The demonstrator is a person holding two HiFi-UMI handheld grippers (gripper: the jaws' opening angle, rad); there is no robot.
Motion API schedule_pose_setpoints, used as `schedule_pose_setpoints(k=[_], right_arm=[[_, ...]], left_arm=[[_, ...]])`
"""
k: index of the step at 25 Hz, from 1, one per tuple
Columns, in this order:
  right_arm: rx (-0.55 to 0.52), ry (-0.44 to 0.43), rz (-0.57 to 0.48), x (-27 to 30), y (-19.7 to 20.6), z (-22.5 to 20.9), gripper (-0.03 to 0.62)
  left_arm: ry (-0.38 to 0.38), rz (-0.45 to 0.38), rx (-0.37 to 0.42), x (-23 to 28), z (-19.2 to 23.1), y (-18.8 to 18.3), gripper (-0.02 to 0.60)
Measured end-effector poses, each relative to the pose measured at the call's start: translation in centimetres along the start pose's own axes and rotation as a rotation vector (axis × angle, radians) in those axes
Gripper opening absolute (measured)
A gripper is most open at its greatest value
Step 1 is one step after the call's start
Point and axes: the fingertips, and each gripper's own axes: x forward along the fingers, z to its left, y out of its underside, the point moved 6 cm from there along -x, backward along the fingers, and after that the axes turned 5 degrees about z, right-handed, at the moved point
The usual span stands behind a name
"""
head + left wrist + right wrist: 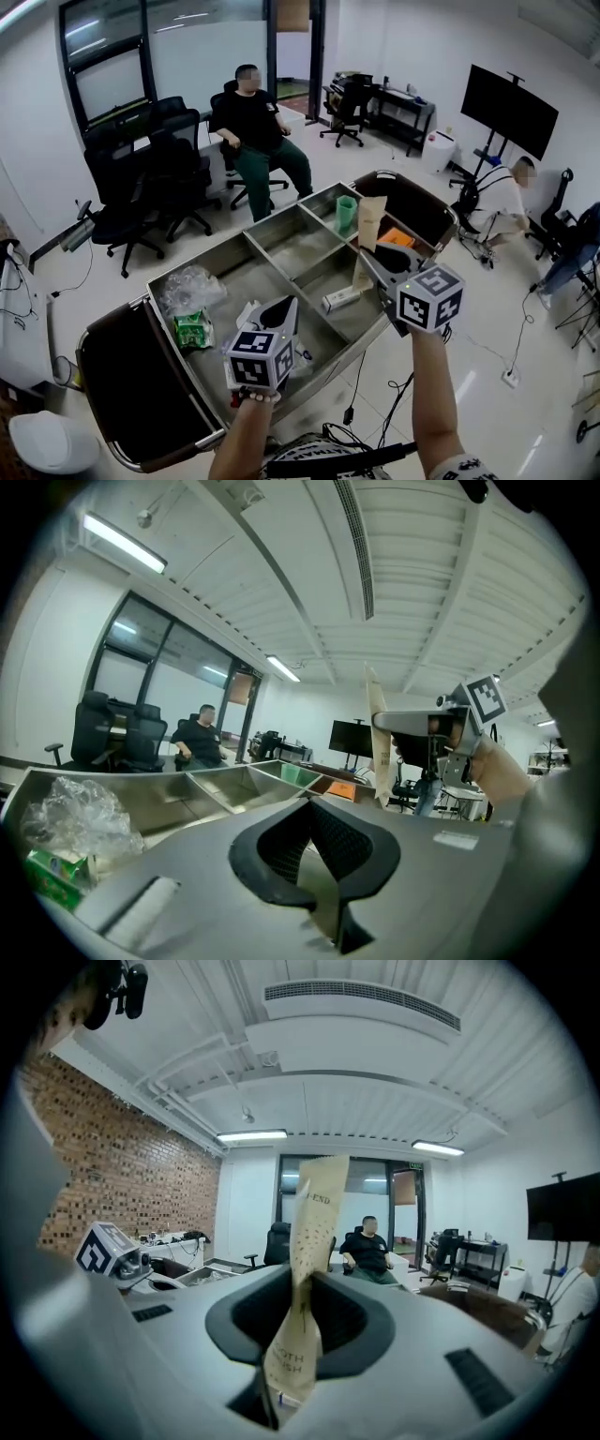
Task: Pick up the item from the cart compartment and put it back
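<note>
A tall tan paper packet [369, 231] stands upright above the right half of the steel cart [281, 240], and my right gripper [372, 261] is shut on its lower part. In the right gripper view the packet [310, 1232] rises between the closed jaws of that gripper [298, 1290]. My left gripper [277, 315] hovers over the cart's near middle compartment, jaws together with nothing in them. The left gripper view shows its own jaws [315, 844] closed, and the right gripper [424, 723] with the packet [377, 747] off to the right.
The cart holds a green cup [346, 214], an orange item [397, 238], a small white box [341, 298], a clear plastic bag [190, 288] and a green pack [192, 329]. A person [255, 131] sits on a chair beyond the cart; another person [506, 201] crouches at right. Cables lie on the floor.
</note>
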Motion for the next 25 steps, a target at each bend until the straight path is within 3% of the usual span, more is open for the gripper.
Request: schedule_pose_setpoints(k=[9, 14, 20, 25], right_arm=[[-0.049, -0.108, 0.063, 5.6, -3.3, -1.5, 0.083], [-0.162, -0.171, 0.129, 10.6, -4.6, -1.6, 0.083], [-0.355, -0.249, 0.306, 19.0, -3.3, -2.1, 0.083], [-0.482, -0.322, 0.521, 24.6, 0.8, -2.4, 0.083]], left_arm=[[-0.038, 0.082, -0.061, 1.4, 1.3, 1.2, 0.005], [-0.05, 0.087, -0.063, 1.5, 1.9, 1.6, 0.005], [-0.054, 0.099, -0.054, 1.0, 2.4, 2.0, 0.005], [-0.043, 0.108, -0.056, 0.6, 2.4, 2.3, 0.005]])
